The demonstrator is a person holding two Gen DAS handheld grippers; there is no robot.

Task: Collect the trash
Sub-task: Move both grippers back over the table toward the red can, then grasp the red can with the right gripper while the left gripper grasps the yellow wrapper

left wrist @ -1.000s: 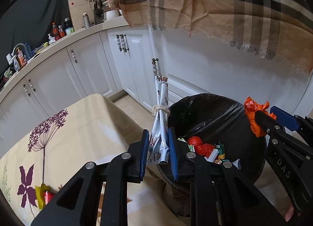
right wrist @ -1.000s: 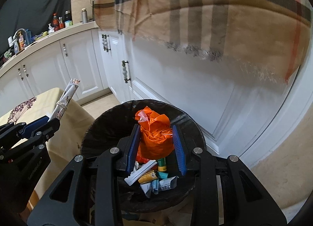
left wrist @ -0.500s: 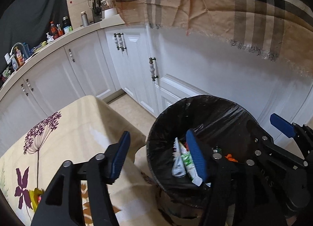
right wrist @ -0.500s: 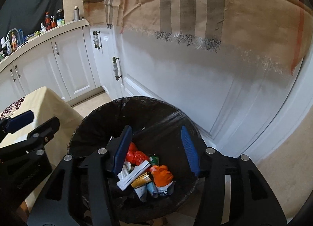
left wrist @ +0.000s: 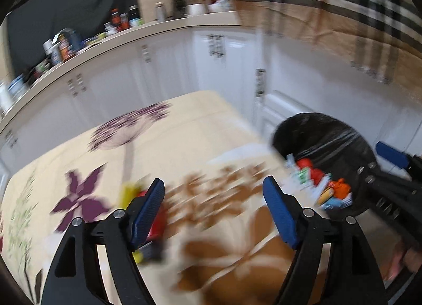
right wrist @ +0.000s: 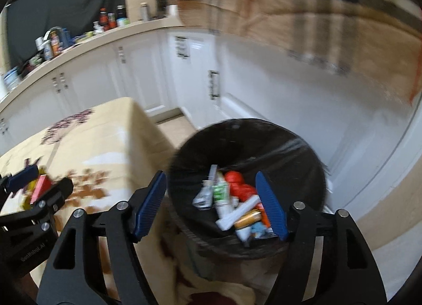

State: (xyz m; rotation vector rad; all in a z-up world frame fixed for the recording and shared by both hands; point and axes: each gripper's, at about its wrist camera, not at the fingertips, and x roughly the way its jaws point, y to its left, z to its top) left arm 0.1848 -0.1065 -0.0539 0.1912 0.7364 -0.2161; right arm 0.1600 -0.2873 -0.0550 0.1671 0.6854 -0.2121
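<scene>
Left gripper (left wrist: 213, 210): jaws just opening, wide, empty, above floral table (left wrist: 184, 130). Right gripper (right wrist: 211, 203): likewise, over black bin (right wrist: 311, 170) at table's 3 o'clock; trash (right wrist: 232, 199) lay inside.

place: home kitchen | evidence: white cabinets (left wrist: 171, 67), bottle-cluttered countertop (right wrist: 87, 41), floral tablecloth (left wrist: 184, 133)

You've got the table (left wrist: 184, 130) filling the lower left of your left view, draped in a cream floral cloth (left wrist: 147, 117). A red packet (right wrist: 39, 186) and a blurred yellow scrap (left wrist: 126, 191) lie on it, lower left. The black-lined bin (right wrist: 311, 173) stands on the tan floor (right wrist: 174, 125), right beside the table's corner.
</scene>
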